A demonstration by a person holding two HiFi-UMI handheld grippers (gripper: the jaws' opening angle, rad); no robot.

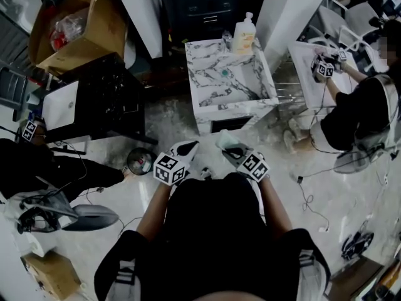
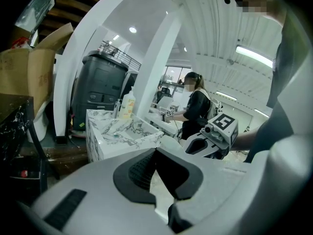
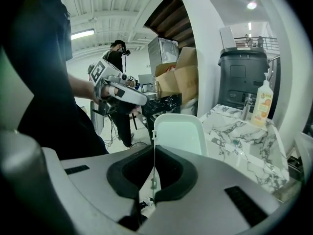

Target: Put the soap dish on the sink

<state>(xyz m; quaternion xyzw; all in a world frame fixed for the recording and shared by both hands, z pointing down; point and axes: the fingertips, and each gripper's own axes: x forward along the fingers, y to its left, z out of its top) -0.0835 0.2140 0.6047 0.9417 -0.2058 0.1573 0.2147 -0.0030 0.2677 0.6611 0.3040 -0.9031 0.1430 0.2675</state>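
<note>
Marble-patterned sink (image 1: 233, 110) stands on pale floor (image 1: 351, 190); right fingers (image 3: 185, 174) clamp soap dish (image 3: 180, 133), left fingers (image 2: 131, 173) closed empty.

Soap bottle (image 1: 244, 35) on marble sink (image 1: 203, 115)

No word, number or brand can be read anywhere. The left cube (image 1: 170, 168) on the left gripper (image 1: 190, 147) and the right cube (image 1: 255, 166) on the right gripper (image 1: 230, 149) bear black-and-white square markers, which are block patterns and not letters. The pump bottle (image 3: 264, 104) at the back edge of the sink (image 1: 207, 46) has an orange label, its print too small to make out. The cardboard box (image 2: 19, 77) shows faint marks on its side, too blurred to read.
</note>
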